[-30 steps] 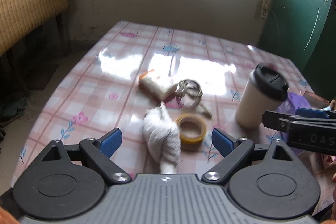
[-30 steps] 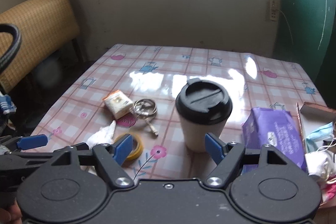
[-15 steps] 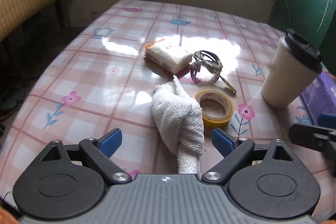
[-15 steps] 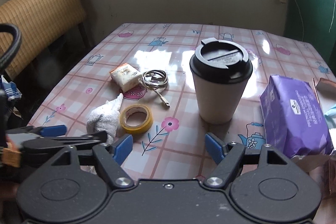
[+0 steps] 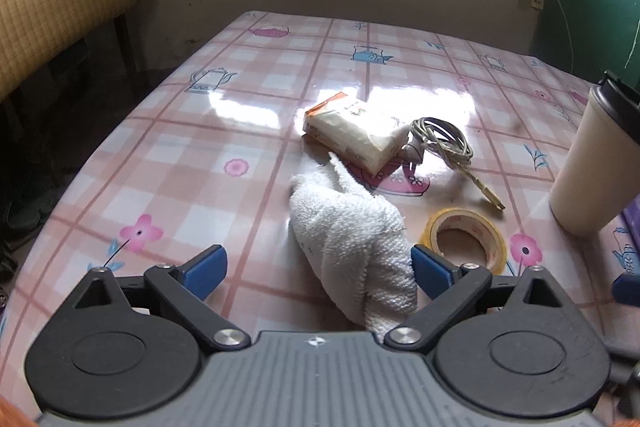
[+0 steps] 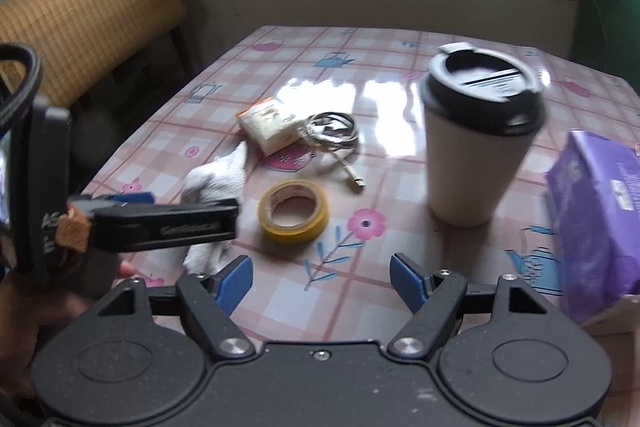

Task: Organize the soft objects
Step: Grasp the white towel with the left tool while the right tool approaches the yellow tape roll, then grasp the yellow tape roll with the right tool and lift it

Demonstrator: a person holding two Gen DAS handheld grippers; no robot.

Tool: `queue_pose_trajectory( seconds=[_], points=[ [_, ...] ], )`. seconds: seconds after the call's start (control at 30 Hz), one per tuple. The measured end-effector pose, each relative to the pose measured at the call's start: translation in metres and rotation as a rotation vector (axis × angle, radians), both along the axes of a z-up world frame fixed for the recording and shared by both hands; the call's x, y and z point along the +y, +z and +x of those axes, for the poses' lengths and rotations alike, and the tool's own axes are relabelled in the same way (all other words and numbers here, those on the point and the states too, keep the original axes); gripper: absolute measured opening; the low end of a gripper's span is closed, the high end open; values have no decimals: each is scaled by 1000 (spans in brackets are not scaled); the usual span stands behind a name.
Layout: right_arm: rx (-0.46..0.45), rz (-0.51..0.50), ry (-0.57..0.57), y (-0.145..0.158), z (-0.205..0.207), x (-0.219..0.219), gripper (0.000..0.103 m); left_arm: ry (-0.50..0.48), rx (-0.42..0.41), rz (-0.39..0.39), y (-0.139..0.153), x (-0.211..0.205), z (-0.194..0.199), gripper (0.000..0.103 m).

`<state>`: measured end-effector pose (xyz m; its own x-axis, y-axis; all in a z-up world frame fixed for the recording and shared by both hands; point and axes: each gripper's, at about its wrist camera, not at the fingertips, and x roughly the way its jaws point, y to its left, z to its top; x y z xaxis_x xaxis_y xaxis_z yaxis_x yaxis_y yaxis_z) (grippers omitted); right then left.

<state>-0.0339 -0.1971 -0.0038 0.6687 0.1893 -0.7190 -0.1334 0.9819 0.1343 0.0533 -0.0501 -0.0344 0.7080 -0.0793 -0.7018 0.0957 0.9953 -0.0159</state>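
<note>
Towel lies bunched on our desk, between the opening pads of our left tool, which do not press it. Our right tool gapes empty near the tape and cup.

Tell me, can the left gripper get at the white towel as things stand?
Probably yes. The left gripper, its jaws opening, already straddles the white towel with nothing above it. The tape roll lies close beside the right finger and might be nudged.
</note>
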Motion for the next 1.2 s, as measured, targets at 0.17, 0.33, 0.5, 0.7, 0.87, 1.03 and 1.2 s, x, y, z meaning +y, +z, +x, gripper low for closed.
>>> queue_pose_trajectory(
  seconds=[0.17,0.33,0.5,0.7,0.87,1.03,1.2],
  points=[
    [3,1,11,-14,13,10,89,-35,-12,-21,-5,0,4,50],
    [-4,-23,39,-22,28,20,89,-27,-4,-43,1,17,-1,46],
    [-1,-47,40,-29,50,32,89,4,1,-20,8,35,-4,46],
    [13,-63,18,-40,72,42,89,28,-3,-49,14,48,-8,46],
    [1,-52,11,-38,76,40,72,19,-8,-64,17,46,-11,46],
    [-23,-39,18,-19,69,41,72,22,-20,-84,28,45,-14,46],
    [-62,-29,15,18,61,39,72,21,-36,-87,46,43,-13,46]
  ],
)
